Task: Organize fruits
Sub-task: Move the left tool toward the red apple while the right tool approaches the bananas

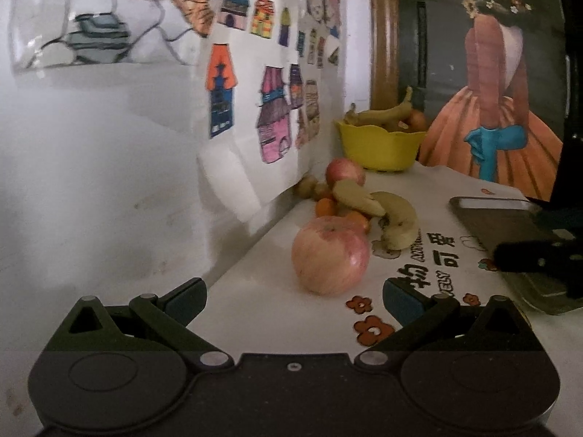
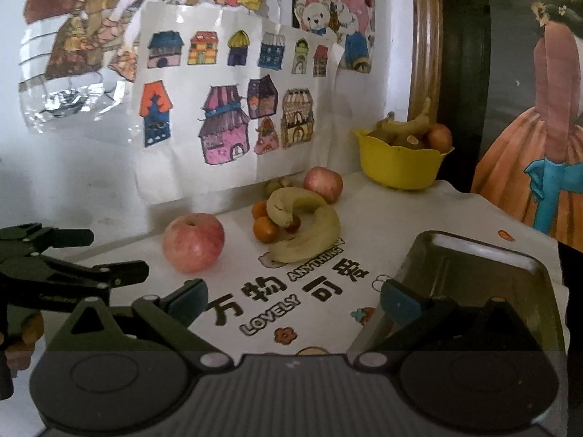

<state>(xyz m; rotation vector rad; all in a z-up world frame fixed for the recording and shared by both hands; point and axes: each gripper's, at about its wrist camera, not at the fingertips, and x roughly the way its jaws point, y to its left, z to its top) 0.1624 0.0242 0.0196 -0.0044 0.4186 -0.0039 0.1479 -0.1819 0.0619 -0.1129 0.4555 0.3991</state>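
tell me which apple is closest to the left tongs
The big apple right in front of the open left tongs; the other apple sits farther back, beyond the bananas.

The near apple (image 1: 329,255) is pink-red with pale streaks; the bowl (image 1: 379,145) is plain yellow. The counter (image 2: 328,302) cover is white, printed with black lettering and orange flowers.
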